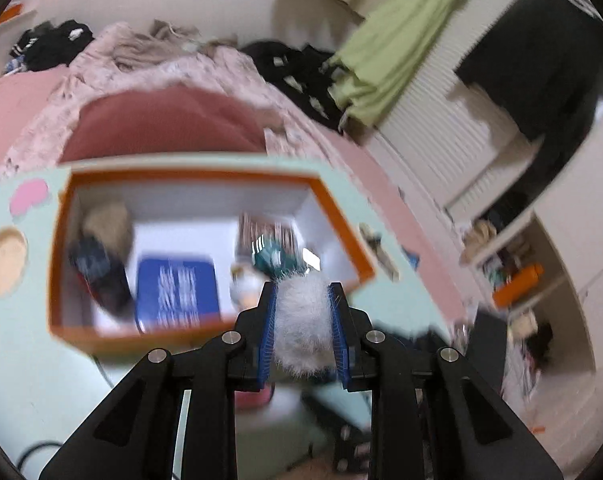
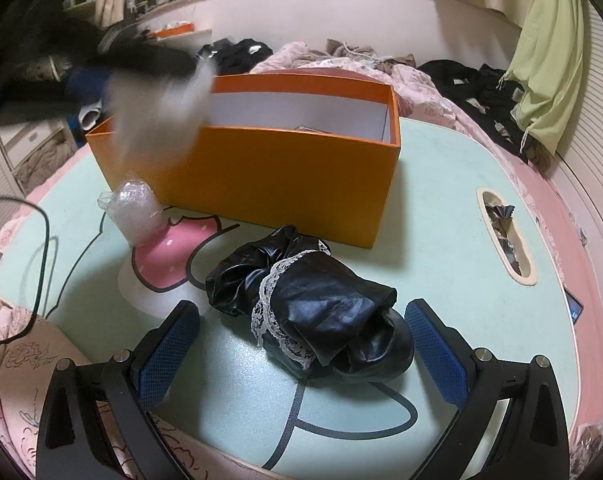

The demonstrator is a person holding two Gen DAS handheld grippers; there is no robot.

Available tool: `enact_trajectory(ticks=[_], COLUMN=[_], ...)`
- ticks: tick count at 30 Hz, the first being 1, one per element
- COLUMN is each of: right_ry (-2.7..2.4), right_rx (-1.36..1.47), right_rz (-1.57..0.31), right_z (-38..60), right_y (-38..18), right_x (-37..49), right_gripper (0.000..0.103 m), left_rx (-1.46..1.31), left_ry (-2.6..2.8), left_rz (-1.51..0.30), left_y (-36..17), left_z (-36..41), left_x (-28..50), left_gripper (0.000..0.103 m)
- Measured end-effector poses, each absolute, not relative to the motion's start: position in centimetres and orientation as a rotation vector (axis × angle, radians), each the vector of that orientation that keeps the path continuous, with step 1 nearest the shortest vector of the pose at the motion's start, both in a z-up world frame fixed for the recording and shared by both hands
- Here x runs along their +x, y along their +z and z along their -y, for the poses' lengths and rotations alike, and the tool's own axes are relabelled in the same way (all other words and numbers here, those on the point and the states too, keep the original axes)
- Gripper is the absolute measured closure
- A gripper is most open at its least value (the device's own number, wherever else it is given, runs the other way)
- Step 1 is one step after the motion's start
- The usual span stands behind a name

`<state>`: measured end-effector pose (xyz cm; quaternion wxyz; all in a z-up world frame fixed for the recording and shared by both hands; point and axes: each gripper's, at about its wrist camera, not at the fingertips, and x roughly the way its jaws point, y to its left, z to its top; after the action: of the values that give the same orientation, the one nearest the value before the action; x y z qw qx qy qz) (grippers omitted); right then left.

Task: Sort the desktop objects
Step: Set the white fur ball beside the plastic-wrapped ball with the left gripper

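Above the orange box (image 1: pixel 205 256), left gripper (image 1: pixel 303 312) pinches white fluff (image 1: pixel 301 320) (right gripper (image 2: pixel 301 344) gapes).

Left gripper (image 1: pixel 304 312): fingers closed on a white fluffy object (image 1: pixel 301 320), raised above the tabletop (image 1: pixel 21 360). Right gripper (image 2: pixel 301 352): fingers spread wide apart, held low near the tabletop's near edge.

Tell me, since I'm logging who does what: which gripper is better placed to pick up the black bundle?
Right. The right gripper is open with the black bundle between its fingers; the left gripper is shut on a fluffy white ball over the orange box.
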<state>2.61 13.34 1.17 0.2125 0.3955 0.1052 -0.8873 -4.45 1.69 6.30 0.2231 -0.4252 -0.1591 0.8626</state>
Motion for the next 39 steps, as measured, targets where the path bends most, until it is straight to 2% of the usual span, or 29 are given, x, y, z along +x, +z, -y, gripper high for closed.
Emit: enact_trajectory(ticks=[5,8,10,12,14,16,20,23,24,25,29,39], right_ry=[-2.463,-2.464,-2.464,-2.464,-2.464,-2.464,-2.465,-2.465,-2.466,-2.466,-2.467,-2.468], right_rx=[1.098,1.098,1.097,1.097,1.096,1.095,1.095,1.097,1.097,1.097,1.095,1.096], right_rz=[-0.291,-0.291,-0.291,-0.291,-0.291,-0.291,-0.290,-0.292,-0.295,-0.293,-0.292,-0.292], right_z=[-13.3,-13.3,-13.3,-13.3,-13.3,-13.3,-13.3,-13.3,-13.3,-13.4,-13.4,-13.4], right_y=[1.2,1.2,1.2,1.2,1.1,1.1,1.1,1.1,1.0,1.1,1.1,1.0], right_x=[2.6,2.6,2.7,2.7,2.6,2.7,2.7,2.7,2.7,2.6,2.5,2.5], right_gripper=[0.000,0.000,0.000,0.000,0.000,0.000,0.000,0.000,0.000,0.000,0.000,0.000], left_rx=[-1.275,-1.259,-1.214,-1.109,-1.040,-1.056,-1.193,-1.372,-1.362,-1.363,-1.389,-1.380], left_ry=[2.408,2.422,2.477,2.568,2.633,2.679,2.729,2.671,2.713,2.741,2.688,2.699], left_rz=[0.400,0.420,0.412,0.382,0.308,0.224,0.045,0.012,-0.060,-0.108,-0.038,-0.032], left_y=[1.8,1.5,2.3,4.0,4.9,5.0,2.7,-0.5,-0.8,-0.8,-0.7,-0.3], left_z=[-1.7,-0.9,-0.5,0.3,0.9,1.0,1.6,1.1,0.4,-0.2,0.0,0.1], left_x=[-4.6,-4.0,-3.2,-1.2,0.9,1.9,2.9,2.0,1.9,1.7,1.3,1.7], left_gripper=[0.074,0.071,0.055,0.030,0.023,0.022,0.022,0.020,0.003,0.000,0.000,0.000])
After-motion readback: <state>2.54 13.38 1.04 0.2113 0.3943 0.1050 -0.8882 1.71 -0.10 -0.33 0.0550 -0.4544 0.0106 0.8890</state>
